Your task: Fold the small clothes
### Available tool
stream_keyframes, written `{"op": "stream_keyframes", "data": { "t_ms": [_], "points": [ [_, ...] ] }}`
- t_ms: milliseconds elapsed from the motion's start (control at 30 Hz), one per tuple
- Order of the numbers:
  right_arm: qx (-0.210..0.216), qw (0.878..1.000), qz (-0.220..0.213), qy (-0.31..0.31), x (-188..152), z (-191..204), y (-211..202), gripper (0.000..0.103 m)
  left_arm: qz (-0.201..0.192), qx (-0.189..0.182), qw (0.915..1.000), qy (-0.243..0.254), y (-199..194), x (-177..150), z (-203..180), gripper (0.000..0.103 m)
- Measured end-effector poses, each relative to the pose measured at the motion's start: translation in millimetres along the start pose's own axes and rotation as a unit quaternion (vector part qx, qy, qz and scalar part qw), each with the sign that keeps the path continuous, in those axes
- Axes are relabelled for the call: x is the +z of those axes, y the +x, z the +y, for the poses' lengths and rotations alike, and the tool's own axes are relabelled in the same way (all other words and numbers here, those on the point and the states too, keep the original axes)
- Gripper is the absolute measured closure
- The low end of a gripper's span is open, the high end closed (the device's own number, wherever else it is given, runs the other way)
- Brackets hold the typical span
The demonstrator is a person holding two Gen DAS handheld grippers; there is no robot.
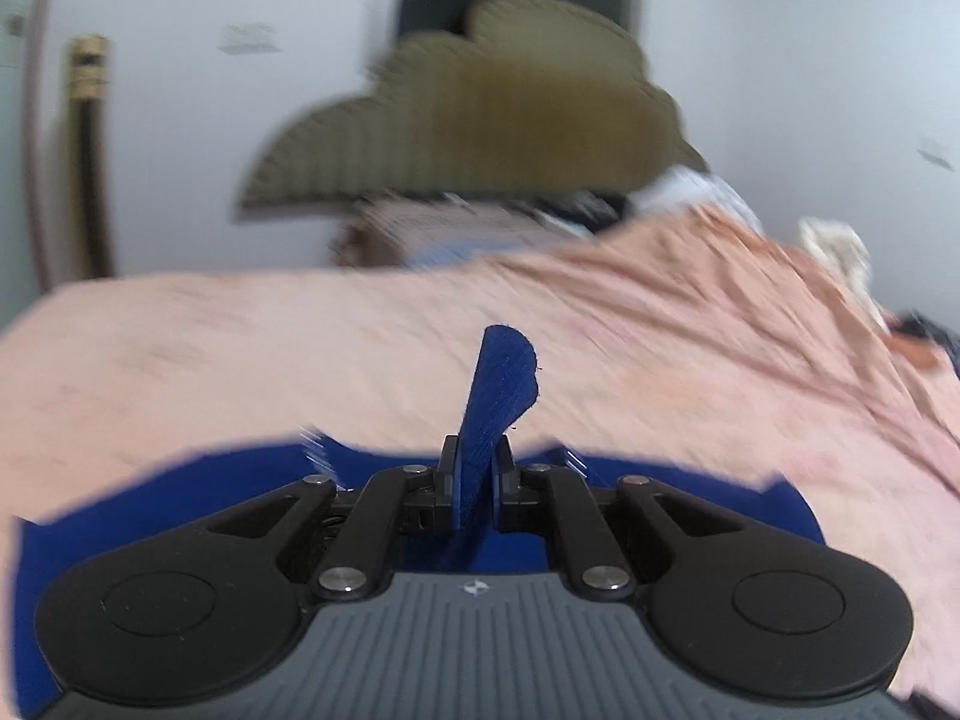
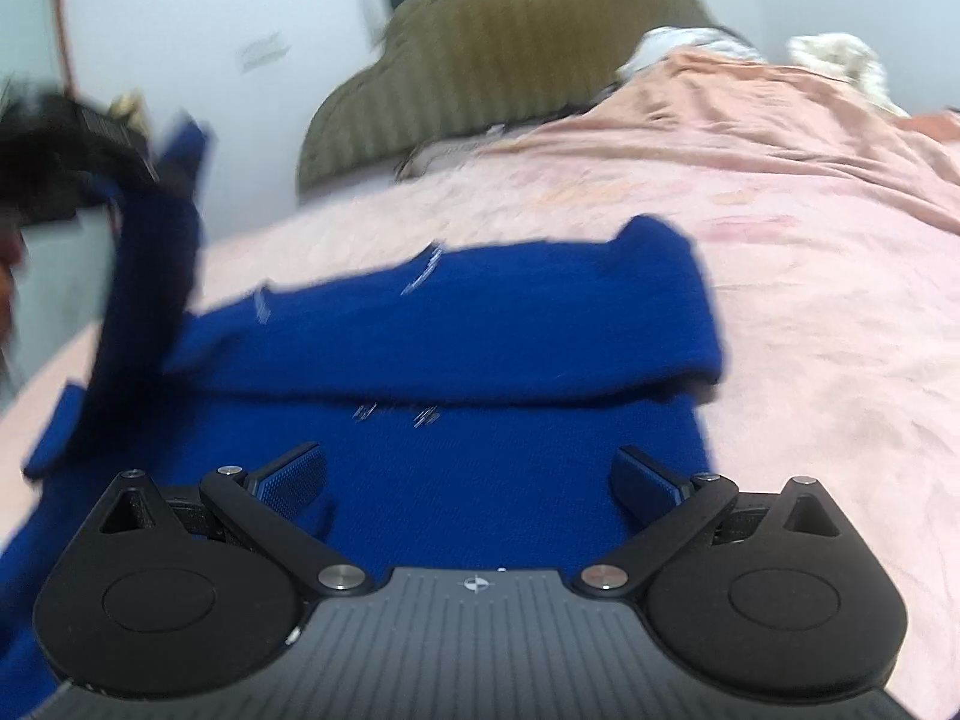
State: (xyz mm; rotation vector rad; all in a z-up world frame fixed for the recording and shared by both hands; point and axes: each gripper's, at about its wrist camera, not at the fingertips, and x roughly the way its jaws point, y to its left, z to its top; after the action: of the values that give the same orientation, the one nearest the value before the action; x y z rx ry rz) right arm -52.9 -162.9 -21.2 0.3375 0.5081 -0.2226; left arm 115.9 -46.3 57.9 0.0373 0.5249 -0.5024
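Observation:
A royal-blue knit garment (image 2: 480, 324) lies on the pink bedspread (image 2: 780, 300), with one part folded over across its middle. My left gripper (image 1: 475, 468) is shut on a flap of the blue garment (image 1: 498, 384), which sticks up between its fingers. In the right wrist view that left gripper (image 2: 90, 132) shows at the far left, lifting a strip of the garment above the bed. My right gripper (image 2: 468, 480) is open and empty, low over the near part of the garment.
An olive cloud-shaped cushion (image 2: 516, 54) leans against the white wall at the head of the bed. White and cream clothes (image 2: 840, 60) are piled at the far right. A dark pole (image 1: 90, 156) stands by the wall at left.

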Motion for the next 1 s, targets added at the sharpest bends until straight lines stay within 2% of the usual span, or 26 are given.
{"op": "stream_keyframes", "data": {
  "t_ms": [133, 233, 267, 300, 367, 433, 533, 667, 700, 767, 867, 900, 933, 967, 1000],
  "points": [
    [-0.016, 1.000, -0.018, 0.013, 5.8, -14.9, -7.9, 0.000, 0.065, -0.049, 0.9964, 0.023, 29.9, -23.3, -15.9, 0.093],
    [-0.017, 0.999, -0.021, 0.018, 12.9, -23.8, -9.2, 0.000, 0.098, -0.076, 0.9917, 0.034, 30.0, -37.6, -13.6, 0.081],
    [-0.012, 0.999, -0.022, 0.023, 16.4, -26.7, -9.1, 0.000, 0.102, -0.085, 0.9906, 0.034, 25.5, -36.9, -9.9, 0.062],
    [-0.006, 0.999, -0.022, 0.027, 19.4, -29.0, -9.1, 0.001, 0.097, -0.088, 0.9909, 0.031, 25.9, -31.7, -7.5, 0.031],
    [0.009, 0.999, -0.018, 0.036, 28.8, -32.4, -6.0, 0.003, 0.056, -0.087, 0.9943, 0.023, 5.2, -28.8, 2.3, 0.002],
    [0.027, 0.998, -0.016, 0.051, 40.9, -33.7, -0.4, 0.004, 0.013, -0.080, 0.9962, 0.032, -16.6, -24.0, 13.0, 0.001],
    [0.065, 0.995, -0.010, 0.080, 56.5, -35.1, 12.7, 0.004, -0.010, -0.044, 0.9983, 0.038, -38.8, -20.3, 30.9, 0.001],
    [0.138, 0.981, 0.029, 0.137, 68.6, -39.5, 46.5, 0.008, -0.008, 0.034, 0.9989, 0.031, -53.5, -32.8, 59.7, 0.001],
    [0.159, 0.974, 0.043, 0.153, 70.3, -41.1, 57.9, 0.011, -0.004, 0.048, 0.9985, 0.026, -55.8, -37.0, 66.9, 0.001],
    [0.175, 0.965, 0.064, 0.185, 70.8, -43.6, 80.9, 0.017, 0.013, 0.064, 0.9978, 0.012, -57.3, -43.6, 79.8, 0.001],
    [0.192, 0.958, 0.086, 0.196, 71.3, -38.0, 110.4, 0.039, 0.027, 0.075, 0.9968, -0.006, -55.4, -51.0, 92.9, 0.001],
    [0.194, 0.959, 0.095, 0.184, 72.0, -31.7, 117.5, 0.055, 0.031, 0.080, 0.9963, -0.007, -54.7, -50.9, 96.8, 0.001],
    [0.185, 0.963, 0.105, 0.165, 72.5, -23.0, 122.1, 0.077, 0.032, 0.087, 0.9957, -0.006, -55.6, -50.2, 100.6, 0.001],
    [0.168, 0.969, 0.112, 0.142, 73.0, -14.5, 123.7, 0.087, 0.030, 0.093, 0.9952, -0.005, -55.4, -49.8, 103.0, 0.001],
    [0.147, 0.976, 0.116, 0.115, 75.7, -5.2, 123.7, 0.093, 0.026, 0.100, 0.9947, -0.003, -55.7, -48.6, 105.1, 0.001]
  ]
}}
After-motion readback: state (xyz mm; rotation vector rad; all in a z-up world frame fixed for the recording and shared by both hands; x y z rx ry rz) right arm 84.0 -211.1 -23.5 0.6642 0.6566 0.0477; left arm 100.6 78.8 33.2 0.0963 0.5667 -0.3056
